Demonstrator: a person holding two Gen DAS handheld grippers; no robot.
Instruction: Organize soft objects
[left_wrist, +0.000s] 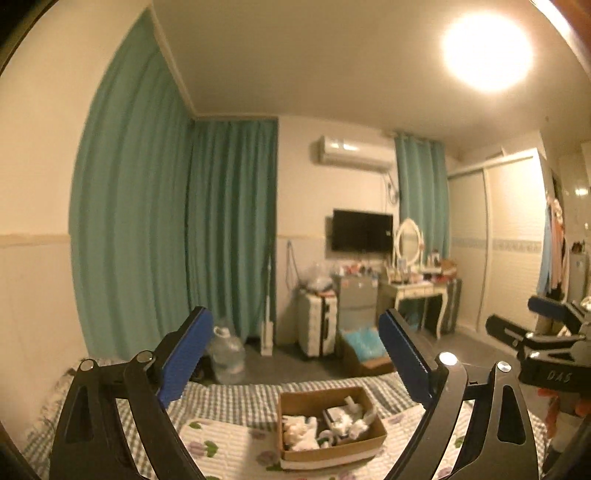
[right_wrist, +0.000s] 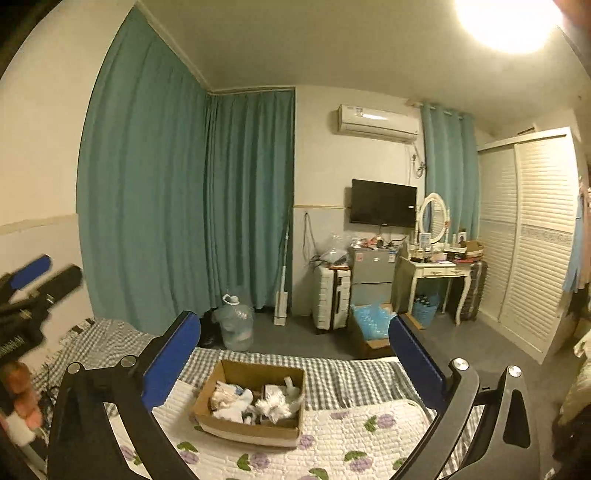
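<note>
Several soft white toys (right_wrist: 255, 400) lie in a heap inside my cardboard box (right_wrist: 236, 428). I cannot tell how many there are, because they are all tangled up. My box sits on the bed (right_wrist: 332, 373), on a white quilt (right_wrist: 351, 435) with purple flowers and green leaves. Under the quilt I see a gray checked sheet (right_wrist: 110, 339).

My left gripper (left_wrist: 295, 350) is up above the bed, and its blue fingers (left_wrist: 184, 354) are spread wide apart with nothing between them. In the left view, the box (left_wrist: 328, 454) shows low down between them. My right gripper (right_wrist: 291, 354) is up in the air too, with its fingers (right_wrist: 417, 362) spread wide and holding nothing. In each view I can see the other gripper off to the side.

Past the bed is a dark floor (right_wrist: 461, 343). On it stand a big water jug (right_wrist: 236, 325), a white suitcase (right_wrist: 332, 295) and a small gray fridge (right_wrist: 371, 273). Next to them is a white dressing table (right_wrist: 437, 273) with a round mirror (right_wrist: 434, 218). A black TV (right_wrist: 384, 203) hangs on the wall, and a white air cooler (right_wrist: 376, 123) sits higher up. Long green curtains (right_wrist: 184, 184) cover the left side. A white closet (right_wrist: 532, 236) stands on the right. One bright lamp (right_wrist: 509, 22) shines on the ceiling.
</note>
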